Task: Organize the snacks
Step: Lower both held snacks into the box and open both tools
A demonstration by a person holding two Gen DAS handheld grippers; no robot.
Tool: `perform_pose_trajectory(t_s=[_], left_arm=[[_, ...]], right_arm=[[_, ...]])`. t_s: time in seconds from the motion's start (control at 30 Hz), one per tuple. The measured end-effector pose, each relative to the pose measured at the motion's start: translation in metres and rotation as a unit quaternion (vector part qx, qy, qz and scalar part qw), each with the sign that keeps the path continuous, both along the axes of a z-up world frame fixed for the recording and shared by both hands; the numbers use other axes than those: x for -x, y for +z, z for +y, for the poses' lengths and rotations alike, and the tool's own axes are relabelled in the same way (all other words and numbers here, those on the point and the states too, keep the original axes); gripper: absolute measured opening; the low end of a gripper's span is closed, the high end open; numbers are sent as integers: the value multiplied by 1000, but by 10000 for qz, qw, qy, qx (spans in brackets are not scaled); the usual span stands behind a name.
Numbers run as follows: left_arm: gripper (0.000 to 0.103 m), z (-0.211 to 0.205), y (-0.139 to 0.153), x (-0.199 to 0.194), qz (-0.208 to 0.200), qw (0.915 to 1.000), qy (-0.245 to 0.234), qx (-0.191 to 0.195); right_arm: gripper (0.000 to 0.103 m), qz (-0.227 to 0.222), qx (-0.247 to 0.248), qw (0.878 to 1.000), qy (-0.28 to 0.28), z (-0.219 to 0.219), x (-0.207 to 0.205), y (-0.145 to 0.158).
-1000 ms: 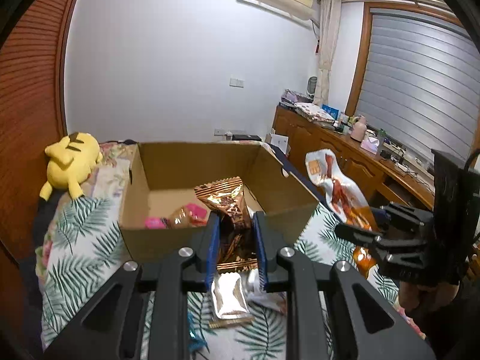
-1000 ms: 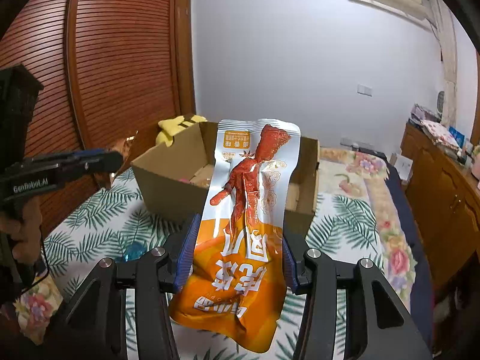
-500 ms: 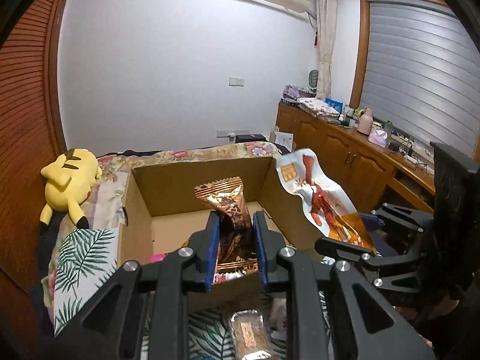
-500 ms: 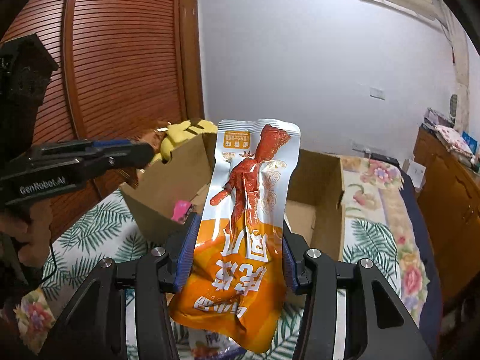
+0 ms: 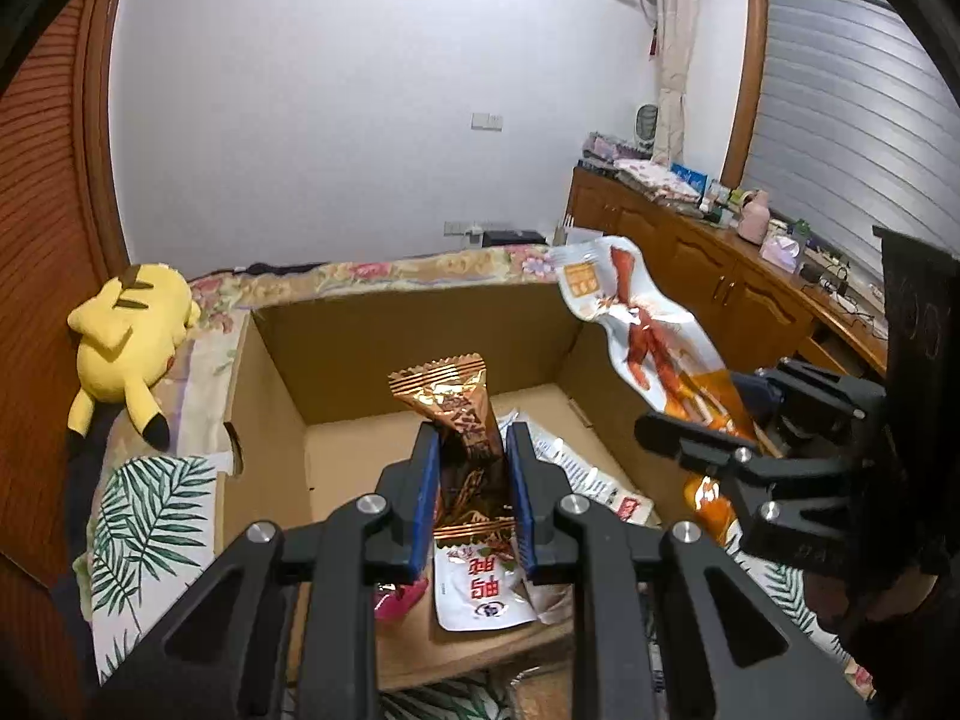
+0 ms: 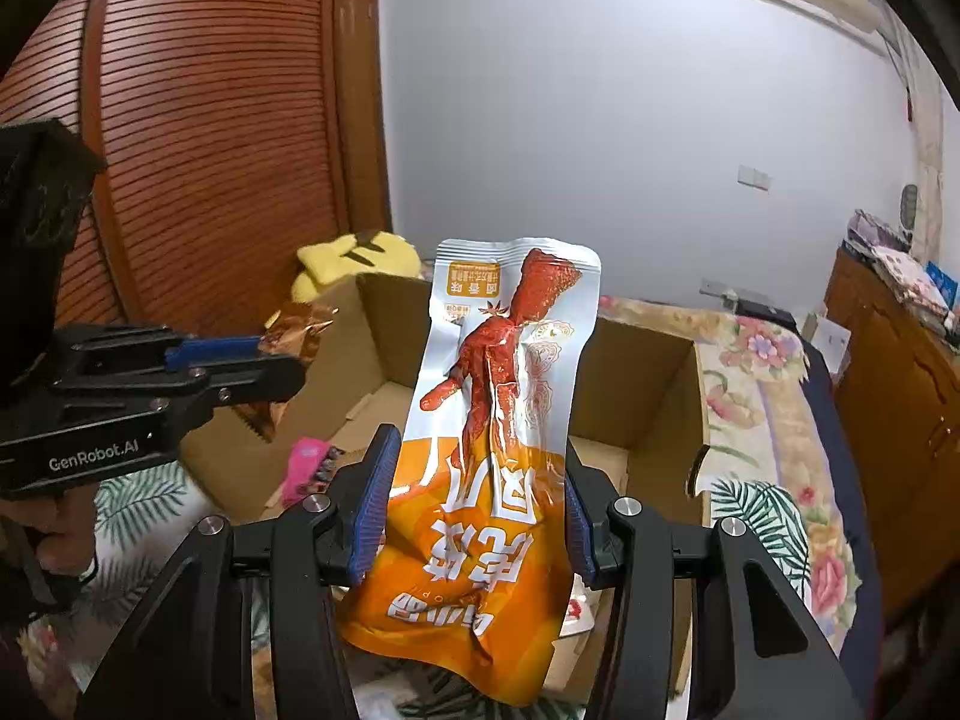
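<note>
Over cardboard box [image 5: 414, 324]: left gripper [image 5: 470, 468] jaws pinching brown wrapper [image 5: 459, 420], right gripper [image 6: 477, 510] orange pouch [image 6: 498, 420].

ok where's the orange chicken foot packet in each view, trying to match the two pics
Left wrist view: the orange chicken foot packet is right of centre, tilted over the box's right wall, held by the right gripper.
Right wrist view: it fills the centre, upright between the blue fingers in the foreground.
Shared landmark: the open cardboard box, with the yellow plush toy beyond it.
</note>
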State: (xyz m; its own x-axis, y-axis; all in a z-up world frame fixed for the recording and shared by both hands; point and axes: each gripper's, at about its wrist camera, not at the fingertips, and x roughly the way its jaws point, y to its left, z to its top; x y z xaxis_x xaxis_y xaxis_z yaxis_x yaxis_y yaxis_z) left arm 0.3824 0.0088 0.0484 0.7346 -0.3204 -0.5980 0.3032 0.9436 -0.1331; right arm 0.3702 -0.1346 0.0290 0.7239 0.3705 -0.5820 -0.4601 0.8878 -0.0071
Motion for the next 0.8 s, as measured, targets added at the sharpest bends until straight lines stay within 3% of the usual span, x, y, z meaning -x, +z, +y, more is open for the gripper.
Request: perform_pose_trajectory(t_s=[0.43, 0.8], left_arm=[[20, -1, -28, -20, 398, 9991, 78, -85], [23, 5, -28, -12, 418, 9990, 129, -93]], right_arm=[[50, 307, 152, 9993, -178, 6, -21, -13], [51, 598, 184, 9980, -86, 9, -28, -23]])
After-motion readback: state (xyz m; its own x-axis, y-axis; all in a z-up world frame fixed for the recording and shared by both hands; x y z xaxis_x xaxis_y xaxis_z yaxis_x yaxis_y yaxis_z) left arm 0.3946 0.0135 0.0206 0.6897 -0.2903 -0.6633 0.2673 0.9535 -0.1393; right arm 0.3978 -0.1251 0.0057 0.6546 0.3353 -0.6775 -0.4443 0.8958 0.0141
